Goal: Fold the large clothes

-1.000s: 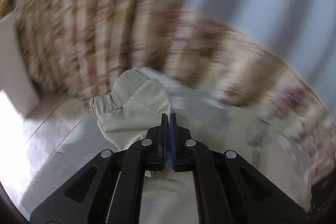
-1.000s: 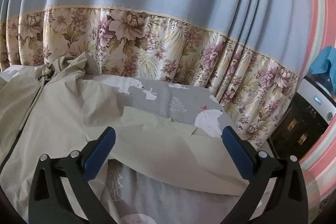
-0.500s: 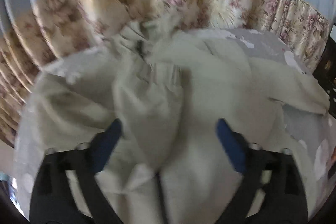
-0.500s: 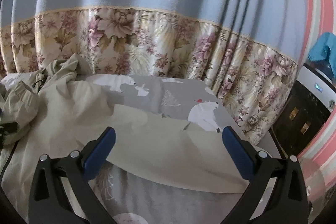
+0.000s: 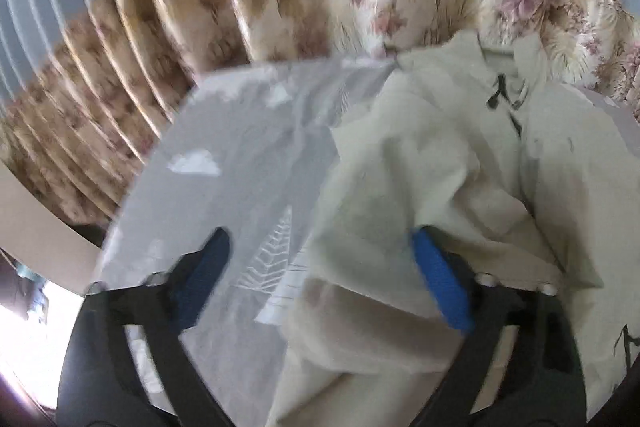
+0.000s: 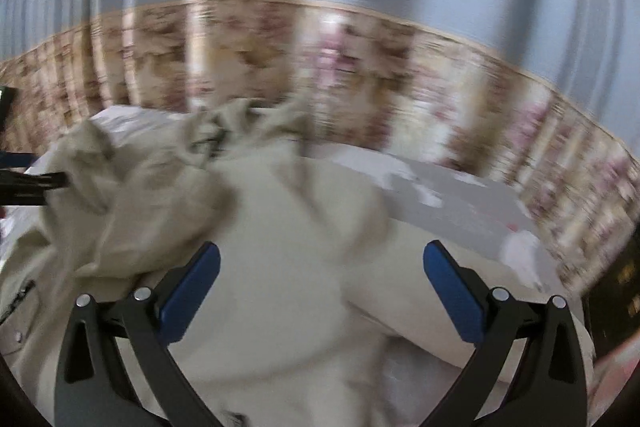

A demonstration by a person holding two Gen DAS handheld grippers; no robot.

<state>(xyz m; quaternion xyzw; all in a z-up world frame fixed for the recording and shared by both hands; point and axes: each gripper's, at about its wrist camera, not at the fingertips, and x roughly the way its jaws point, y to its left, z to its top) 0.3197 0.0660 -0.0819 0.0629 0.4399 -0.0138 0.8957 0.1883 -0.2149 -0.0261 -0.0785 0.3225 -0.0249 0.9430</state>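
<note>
A large beige jacket (image 5: 460,179) with a dark zipper lies spread on a grey bed sheet (image 5: 240,155) printed with white shapes. Its left sleeve is folded in over the body. My left gripper (image 5: 324,279) is open and empty over the jacket's left edge. In the right wrist view the jacket (image 6: 280,267) fills the lower half, bunched at the left. My right gripper (image 6: 320,287) is open and empty above the jacket's middle. The left gripper shows at that view's left edge (image 6: 28,183), next to the bunched sleeve.
A blue curtain with a floral lower band (image 6: 360,67) hangs behind the bed. A dark cabinet (image 6: 616,299) stands at the right. The bed's left edge and a pale board (image 5: 36,219) show in the left wrist view.
My left gripper opened and let go of the sleeve, then swung left toward the bed's edge. My right gripper swung left from the right sleeve to over the jacket's body, still open.
</note>
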